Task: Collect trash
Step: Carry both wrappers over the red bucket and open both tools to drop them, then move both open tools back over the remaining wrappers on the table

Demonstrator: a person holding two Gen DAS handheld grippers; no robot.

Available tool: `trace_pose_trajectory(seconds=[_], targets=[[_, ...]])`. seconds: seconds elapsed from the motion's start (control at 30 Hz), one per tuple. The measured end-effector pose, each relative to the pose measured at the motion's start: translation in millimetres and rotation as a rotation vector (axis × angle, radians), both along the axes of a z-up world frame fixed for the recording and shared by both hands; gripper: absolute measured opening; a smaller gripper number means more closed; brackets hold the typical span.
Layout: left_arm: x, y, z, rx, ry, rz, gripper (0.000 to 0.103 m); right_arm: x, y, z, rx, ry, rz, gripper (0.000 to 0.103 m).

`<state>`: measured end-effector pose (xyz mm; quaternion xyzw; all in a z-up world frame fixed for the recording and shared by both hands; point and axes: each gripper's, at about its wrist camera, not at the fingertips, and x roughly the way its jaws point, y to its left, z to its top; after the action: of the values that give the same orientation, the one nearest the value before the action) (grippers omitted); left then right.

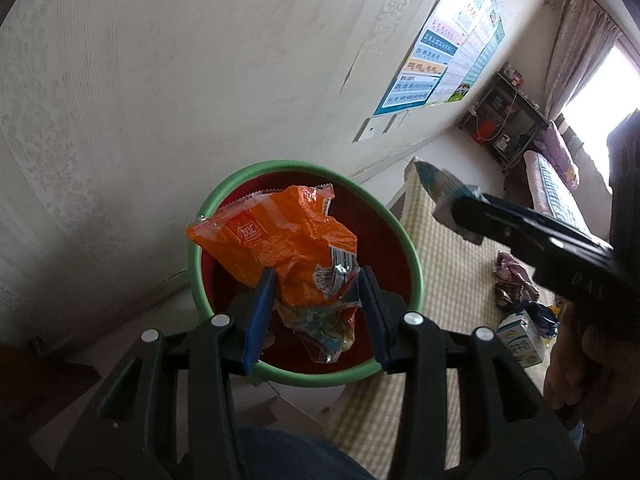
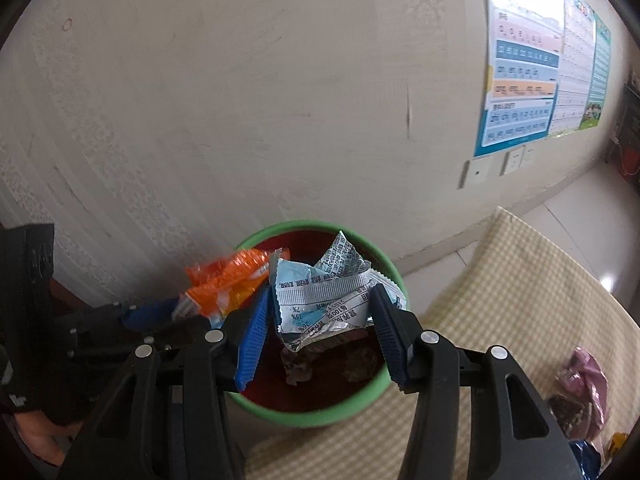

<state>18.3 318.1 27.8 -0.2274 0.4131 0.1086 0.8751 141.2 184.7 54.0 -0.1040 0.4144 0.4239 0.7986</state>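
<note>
— Bins? 
— One only: green-rimmed bin (image 1: 412,248) (image 2: 394,276), red inside, at the wall beside the checked mat (image 1: 448,264) (image 2: 520,300).
— Grippers? 
— Two. Left gripper (image 1: 316,292) over the bin, spread wide, orange wrapper (image 1: 280,244) (image 2: 228,280) loose between its fingers. Right gripper (image 2: 320,316) likewise parted, blue-and-silver wrapper (image 2: 324,292) (image 1: 444,192) between, grip uncertain.
— Loose trash? 
— On the mat: one pink wrapper (image 1: 512,268) (image 2: 584,376), one small carton (image 1: 520,336).
</note>
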Motion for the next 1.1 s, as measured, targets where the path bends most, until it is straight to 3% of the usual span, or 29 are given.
trace_pose_trajectory(seconds=[0.2, 0.27, 0.37, 0.43, 0.53, 0.67, 1.1], targets=[[9, 8, -10, -0.004, 0.012, 0.002, 0.044, 8, 16, -9, -0.003, 0.017, 0.008, 0.053], [11, 8, -13, -0.01, 0.011, -0.008, 0.048, 11, 18, -10, 0.002, 0.02, 0.002, 0.064], [11, 7, -16, 0.002, 0.004, -0.006, 0.069, 13, 19, -9, 0.021, 0.015, -0.003, 0.078], [8, 6, -16, 0.013, 0.002, -0.006, 0.087, 14, 18, -8, 0.026, 0.015, -0.011, 0.08], [9, 4, -17, 0.031, 0.005, -0.001, 0.097, 16, 16, -9, 0.026, 0.021, -0.029, 0.085], [9, 0, -15, 0.023, 0.019, -0.005, 0.097, 15, 8, -7, 0.028, 0.019, -0.055, 0.096], [4, -50, 1, 0.038, 0.007, -0.077, 0.097, -2, -54, 8, 0.037, 0.013, -0.139, 0.096]])
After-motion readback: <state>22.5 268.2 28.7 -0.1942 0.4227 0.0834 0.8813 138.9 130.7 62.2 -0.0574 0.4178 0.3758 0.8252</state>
